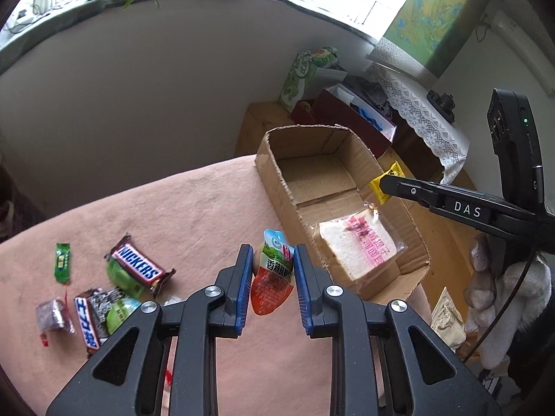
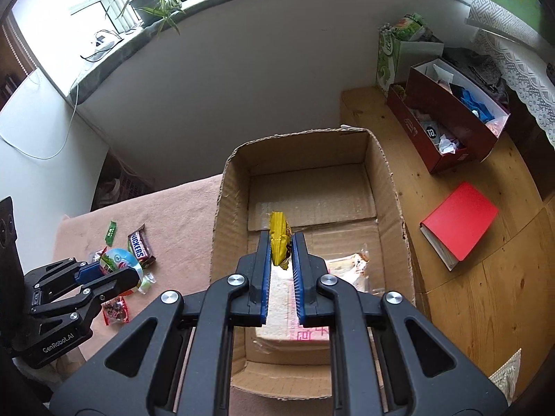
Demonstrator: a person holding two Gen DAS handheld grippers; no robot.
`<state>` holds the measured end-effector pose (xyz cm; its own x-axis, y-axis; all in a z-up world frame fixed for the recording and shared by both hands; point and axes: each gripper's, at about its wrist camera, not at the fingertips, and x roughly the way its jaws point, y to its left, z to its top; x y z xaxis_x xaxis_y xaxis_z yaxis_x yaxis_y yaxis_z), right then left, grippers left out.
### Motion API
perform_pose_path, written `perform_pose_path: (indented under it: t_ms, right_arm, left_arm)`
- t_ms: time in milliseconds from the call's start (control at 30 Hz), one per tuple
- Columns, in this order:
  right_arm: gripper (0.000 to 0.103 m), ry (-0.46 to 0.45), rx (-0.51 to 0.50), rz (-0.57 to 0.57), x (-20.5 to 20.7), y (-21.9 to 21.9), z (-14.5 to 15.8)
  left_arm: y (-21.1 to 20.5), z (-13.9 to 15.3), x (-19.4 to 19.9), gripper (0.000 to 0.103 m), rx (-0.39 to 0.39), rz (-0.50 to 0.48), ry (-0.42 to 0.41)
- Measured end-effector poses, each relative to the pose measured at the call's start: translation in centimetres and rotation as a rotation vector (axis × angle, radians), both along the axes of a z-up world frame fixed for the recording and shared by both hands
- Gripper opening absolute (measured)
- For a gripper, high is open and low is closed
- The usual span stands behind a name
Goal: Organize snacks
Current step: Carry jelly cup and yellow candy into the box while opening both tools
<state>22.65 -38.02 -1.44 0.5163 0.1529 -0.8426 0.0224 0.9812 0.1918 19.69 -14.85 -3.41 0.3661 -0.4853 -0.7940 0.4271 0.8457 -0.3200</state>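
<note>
Cardboard makes the big open box that sits on the right part of the tabletop, which has a soft pink cloth over it. A wrapped slice of white bread with pink writing lies flat inside the box, at the near end. The far end of the box floor is bare.

The left claw is clamped on a small snack pouch with a blue top, a green middle and a red bottom. The pouch hangs between the blue pads above the pink cloth, just beside the left wall of the box. It is not in the box.

The right claw is squeezed tight on a little yellow packet. In the right wrist view the packet sticks up from the tips and is over the inside of the box, above the bread. In the left wrist view the same packet pokes out near the right wall of the box.

More snacks lie in a small heap on the cloth, well apart from the box on the left. There is a Snickers bar, a second Snickers bar, a thin green candy and some round green treats. A red book lies on the wooden floor to the right of the box
</note>
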Motion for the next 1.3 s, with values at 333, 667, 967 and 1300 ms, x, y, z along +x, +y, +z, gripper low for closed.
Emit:
perform_pose_path:
  t_ms: [333, 667, 967, 1300]
  right_arm:
    - [0.012, 0.02, -0.01, -0.008, 2.0, -2.5, -1.4]
    - [0.019, 0.025, -0.027, -0.006, 2.8, -3.7, -2.3]
    - [0.066, 0.003, -0.025, -0.042, 2.4, -4.1, -1.7]
    - [0.066, -0.018, -0.001, -0.054, 0.8, -3.4, -0.2]
  left_arm:
    - [-5.7, -1.2, 2.5, 0.022, 0.006, -0.065, -0.003]
    - [-8.3, -2.4, 3.5, 0.022, 0.016, -0.083, -0.001]
    - [-8.8, -2.5, 3.2, 0.023, 0.027, -0.097, 0.023]
    - [-6.6, -1.5, 1.7, 0.028, 0.017, -0.058, 0.026]
